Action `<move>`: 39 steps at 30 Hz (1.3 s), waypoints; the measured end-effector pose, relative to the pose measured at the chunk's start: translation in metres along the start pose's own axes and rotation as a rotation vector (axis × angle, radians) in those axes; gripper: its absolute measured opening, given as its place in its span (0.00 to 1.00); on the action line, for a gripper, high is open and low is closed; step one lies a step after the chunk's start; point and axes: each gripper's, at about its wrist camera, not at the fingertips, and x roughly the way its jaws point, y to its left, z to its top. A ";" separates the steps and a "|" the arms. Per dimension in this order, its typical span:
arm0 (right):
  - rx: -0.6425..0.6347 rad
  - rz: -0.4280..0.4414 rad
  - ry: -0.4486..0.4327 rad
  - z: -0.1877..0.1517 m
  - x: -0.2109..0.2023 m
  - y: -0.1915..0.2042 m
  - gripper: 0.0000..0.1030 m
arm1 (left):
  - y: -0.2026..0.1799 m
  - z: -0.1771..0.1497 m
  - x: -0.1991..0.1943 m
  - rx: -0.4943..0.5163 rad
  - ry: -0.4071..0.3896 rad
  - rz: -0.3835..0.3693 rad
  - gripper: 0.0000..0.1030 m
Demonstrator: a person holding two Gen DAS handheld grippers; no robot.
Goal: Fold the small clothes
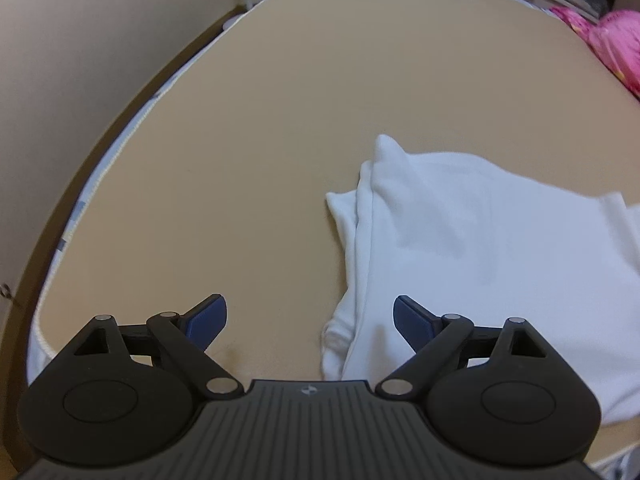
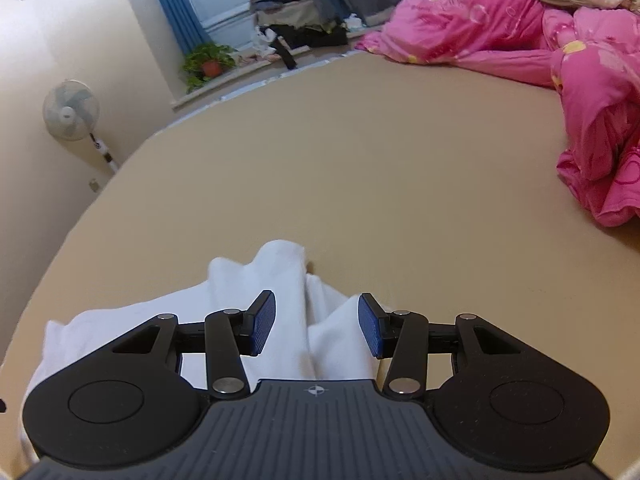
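white cloth, a small garment (image 1: 460,240), lies partly folded on the tan sheet of the bed (image 1: 280,120), near the bed's closest edge and well apart from the far edge by the window. in the left wrist view its layers stack unevenly: a narrower under-layer sticks out along the garment's left side, with a long seam-like crease running beside it, and one soft corner pokes up toward the middle of the bed. the left gripper (image 1: 310,318) hovers over the garment's lower left edge with its blue-padded fingers (image 1: 208,318) spread wide and nothing between them; one finger sits over bare sheet, the other over the white fabric (whether either pad touches the cloth cannot be told). in the right wrist view the same garment (image 2: 280,280) bunches into a ridge that runs up between the fingers of the right gripper (image 2: 316,326), whose blue pads (image 2: 264,322) stand apart on either side of that ridge, released and not pinching it. a pink quilt (image 2: 540,52) is heaped along the bed's right side and far right corner, well apart from the garment. beyond the far edge, a windowsill carries a potted plant (image 2: 210,62) and a pile of dark clothes (image 2: 300,16), with a blue curtain (image 2: 172,4) beside the window. a standing fan (image 2: 72,110) is off the bed's left side, against the cream wall.
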 end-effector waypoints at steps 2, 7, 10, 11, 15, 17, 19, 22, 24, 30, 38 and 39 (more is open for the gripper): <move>-0.014 -0.002 0.022 0.002 0.015 0.006 0.47 | -0.002 0.003 0.006 -0.010 0.012 -0.004 0.91; -0.086 -0.007 0.082 0.007 0.069 0.028 0.47 | -0.011 0.002 0.019 0.010 0.046 -0.009 0.91; -0.100 0.028 0.131 0.010 0.096 0.036 0.20 | -0.014 -0.002 0.023 0.020 0.056 -0.015 0.91; -0.107 0.024 0.140 0.011 0.100 0.037 0.03 | -0.014 -0.003 0.023 0.023 0.057 -0.015 0.91; 0.027 0.002 0.081 0.021 0.096 0.021 0.03 | -0.018 -0.004 0.031 0.039 0.070 -0.007 0.91; 0.063 -0.030 0.101 0.021 0.102 0.014 0.04 | -0.021 -0.004 0.033 0.046 0.084 0.005 0.91; 0.067 -0.042 0.119 0.019 0.110 0.010 0.05 | -0.024 -0.002 0.029 0.048 0.079 0.010 0.91; 0.102 -0.053 0.099 0.022 0.100 0.004 0.12 | -0.029 0.000 0.021 0.047 0.058 0.004 0.91; 0.126 -0.086 0.061 0.025 0.081 -0.005 0.29 | -0.031 0.001 0.019 0.047 0.059 0.005 0.91; 0.182 -0.040 0.005 0.002 -0.012 -0.035 0.67 | -0.037 -0.015 0.009 0.042 0.075 0.004 0.91; -0.055 0.000 0.042 -0.086 -0.112 0.012 0.79 | -0.049 -0.074 -0.020 0.080 0.119 -0.077 0.91; -0.082 0.003 0.044 -0.089 -0.118 0.022 0.80 | -0.050 -0.083 -0.024 0.091 0.122 -0.085 0.91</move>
